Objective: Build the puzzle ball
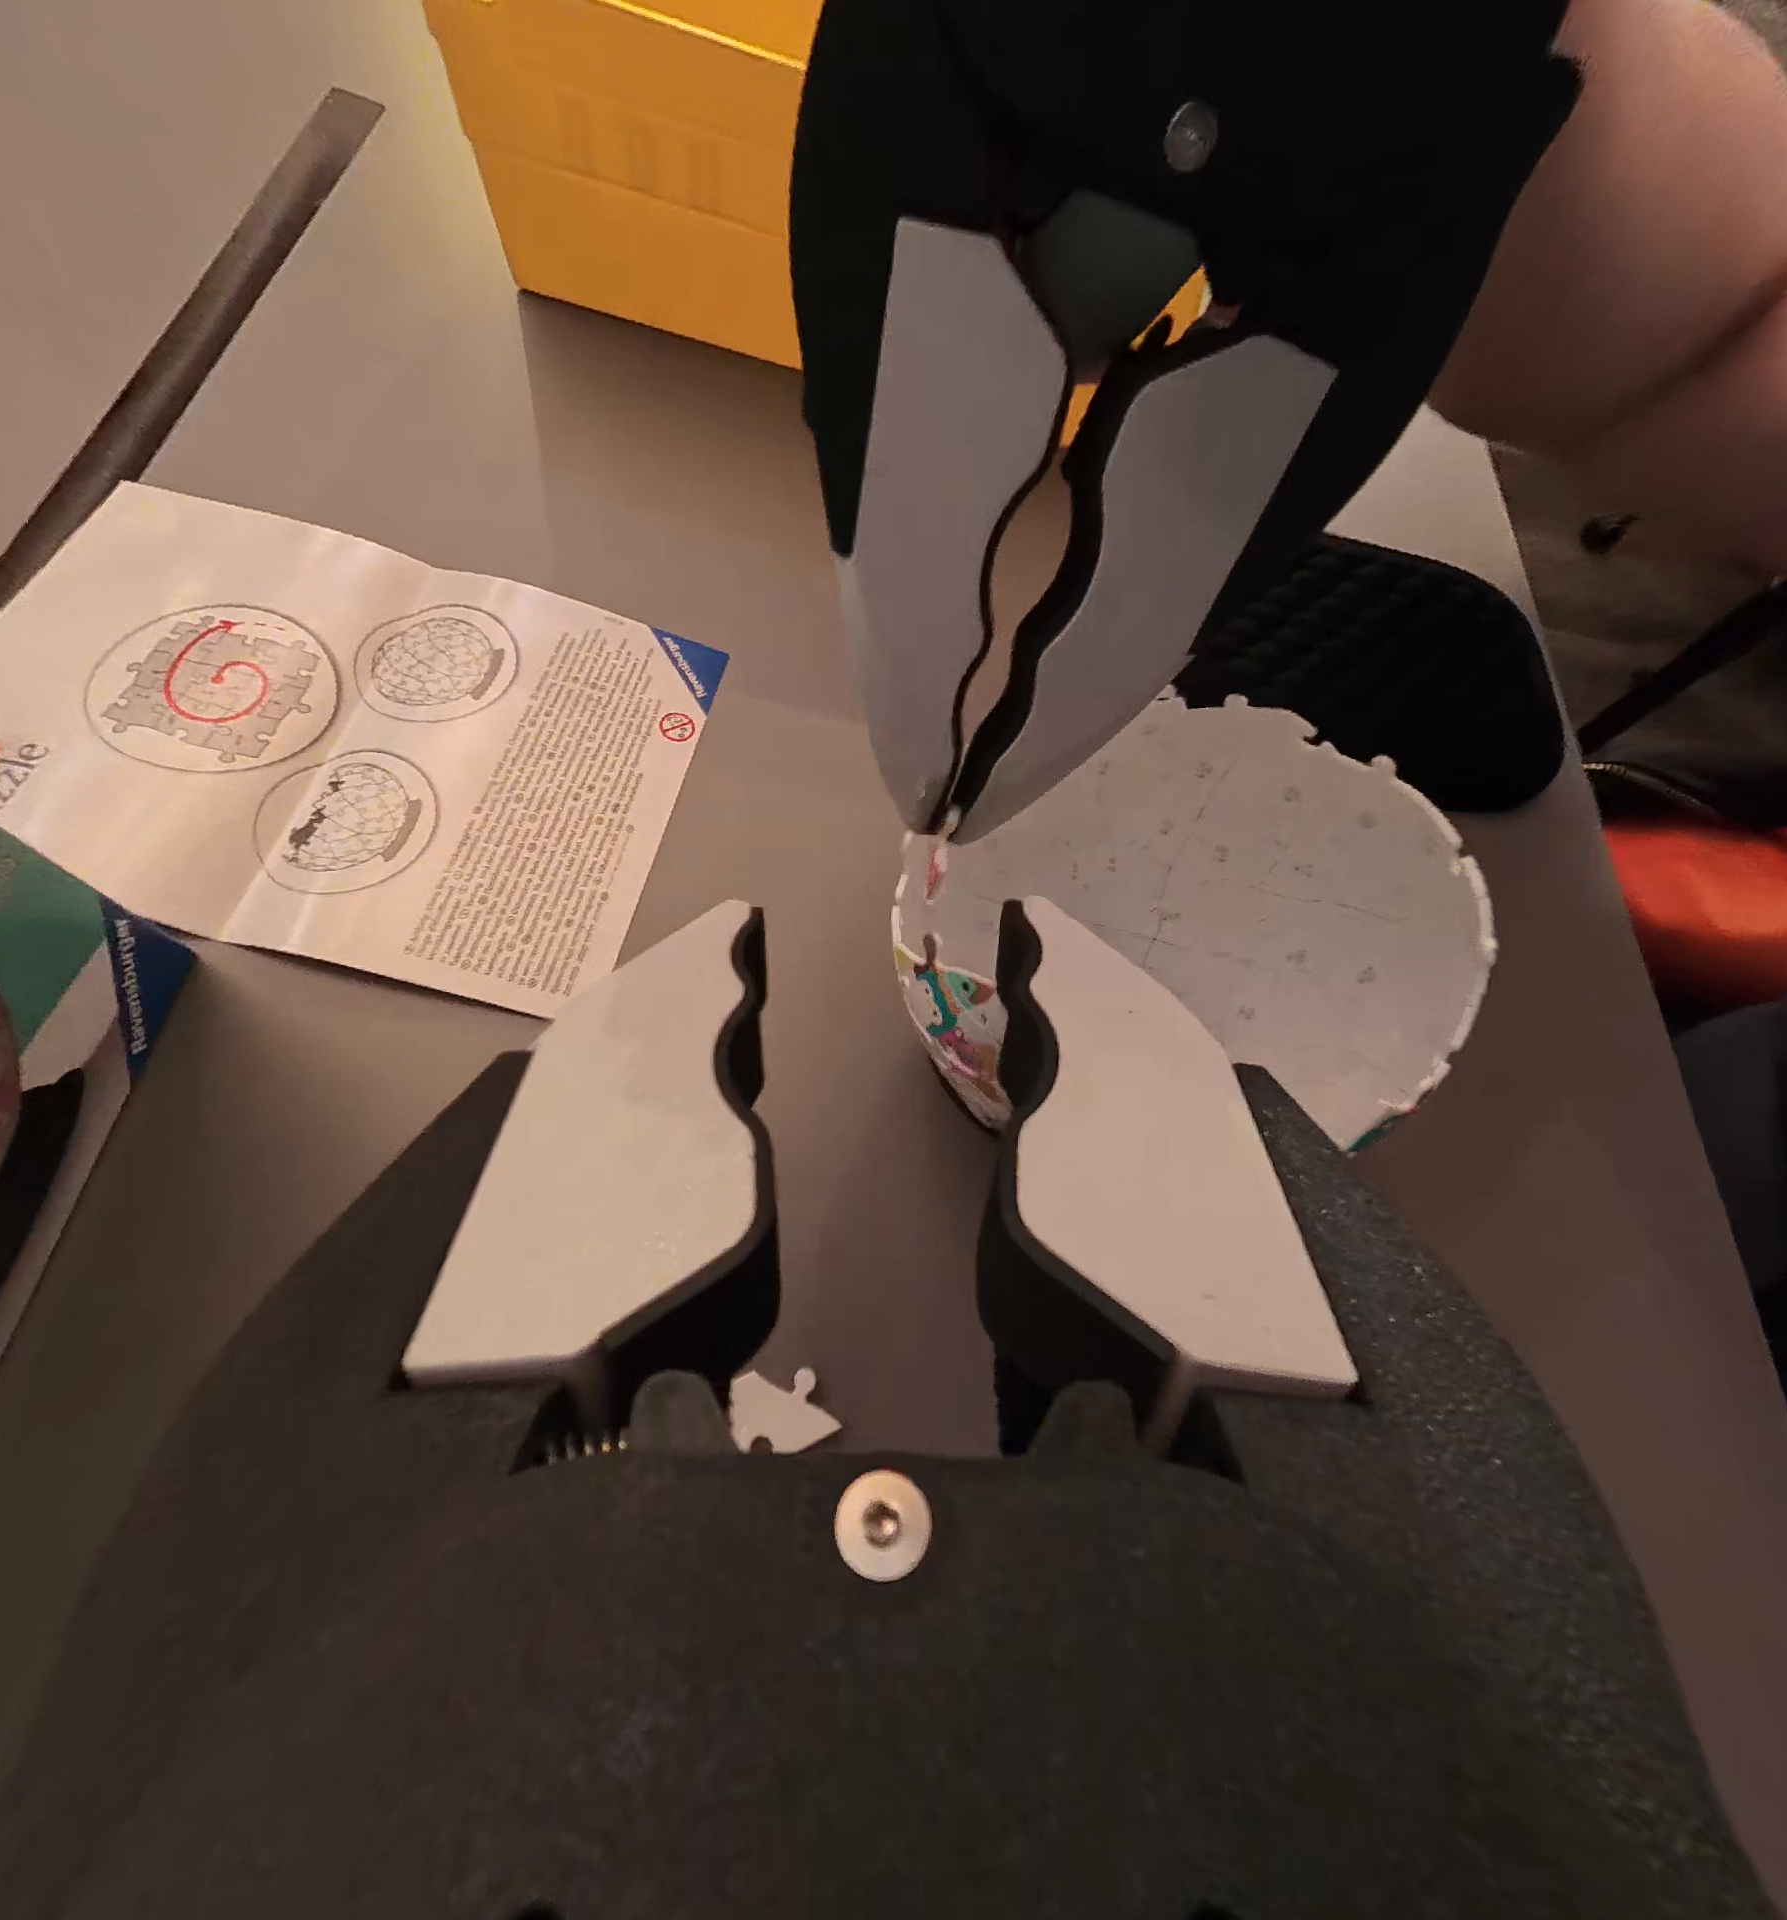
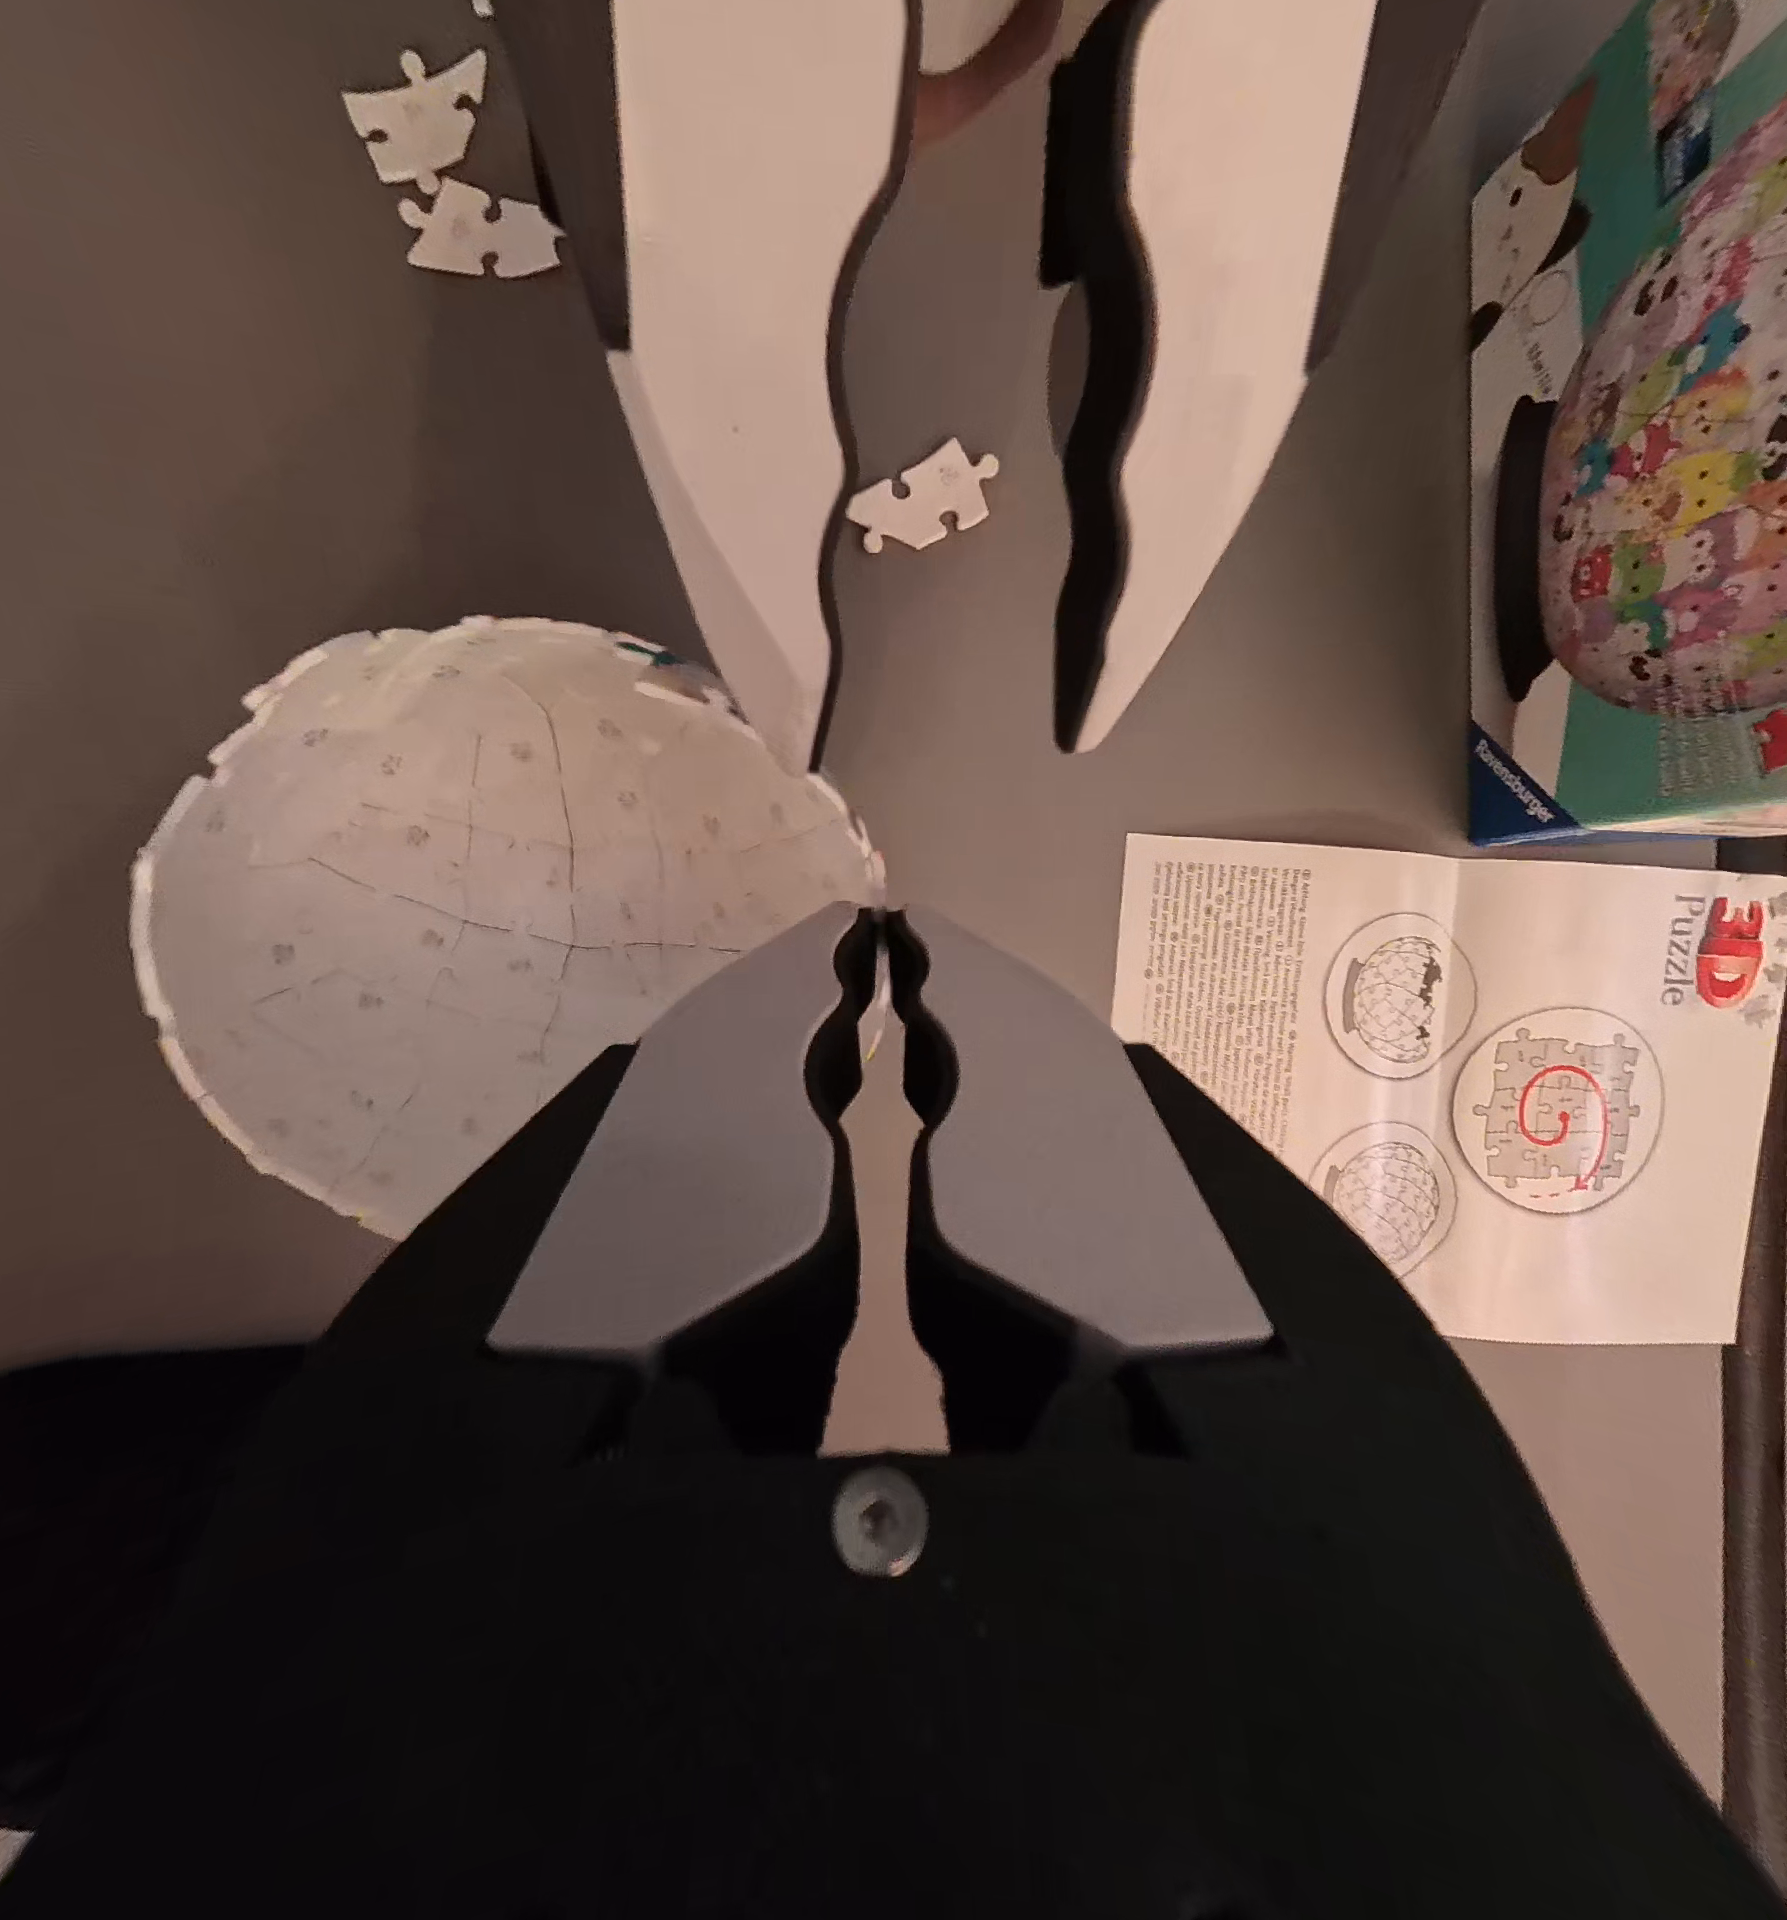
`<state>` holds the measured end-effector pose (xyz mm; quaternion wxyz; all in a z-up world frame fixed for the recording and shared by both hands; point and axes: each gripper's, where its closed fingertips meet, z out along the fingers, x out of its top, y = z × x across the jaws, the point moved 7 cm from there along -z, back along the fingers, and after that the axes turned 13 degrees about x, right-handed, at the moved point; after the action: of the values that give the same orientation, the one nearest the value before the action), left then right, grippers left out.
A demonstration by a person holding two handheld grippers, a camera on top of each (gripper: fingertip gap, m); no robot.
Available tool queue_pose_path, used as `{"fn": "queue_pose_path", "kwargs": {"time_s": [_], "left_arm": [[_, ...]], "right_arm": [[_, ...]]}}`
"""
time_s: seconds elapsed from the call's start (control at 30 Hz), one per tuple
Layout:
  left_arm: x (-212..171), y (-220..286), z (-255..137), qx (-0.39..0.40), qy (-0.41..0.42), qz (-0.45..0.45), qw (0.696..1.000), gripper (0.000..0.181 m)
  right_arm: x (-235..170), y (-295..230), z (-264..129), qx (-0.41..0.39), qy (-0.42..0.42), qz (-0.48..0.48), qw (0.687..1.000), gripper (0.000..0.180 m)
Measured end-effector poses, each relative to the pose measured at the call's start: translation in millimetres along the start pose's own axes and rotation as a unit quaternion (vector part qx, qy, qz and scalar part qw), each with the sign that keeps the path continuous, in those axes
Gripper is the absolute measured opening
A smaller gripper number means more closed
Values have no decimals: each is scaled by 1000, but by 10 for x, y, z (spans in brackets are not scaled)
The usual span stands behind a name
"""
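From my left camera, the puzzle box sits at the far left and the printed leaflet lies flat beside it. My left gripper hangs spread wide, holding nothing, a loose piece on the grey table beneath it. The half-built ball lies right of it, hollow side up and tilted toward me, jagged rim free. My right gripper pinches that rim, nearly closed.

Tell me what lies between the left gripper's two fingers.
One loose piece lies white side up on bare table between the open left gripper's fingers; the right wrist view shows it best.
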<state>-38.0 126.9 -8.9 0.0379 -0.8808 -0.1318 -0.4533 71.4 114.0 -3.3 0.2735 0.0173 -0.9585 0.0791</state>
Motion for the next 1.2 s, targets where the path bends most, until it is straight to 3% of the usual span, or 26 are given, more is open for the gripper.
{"fn": "queue_pose_path", "kwargs": {"time_s": [0.7, 1.2], "left_arm": [[8, 104, 356, 7, -76, 31, 997, 19], [58, 97, 367, -5, -108, 36, 993, 36]], "right_arm": [[-155, 49, 82, -4, 55, 48, 997, 3], [-185, 49, 101, 20, 57, 69, 996, 3]]}}
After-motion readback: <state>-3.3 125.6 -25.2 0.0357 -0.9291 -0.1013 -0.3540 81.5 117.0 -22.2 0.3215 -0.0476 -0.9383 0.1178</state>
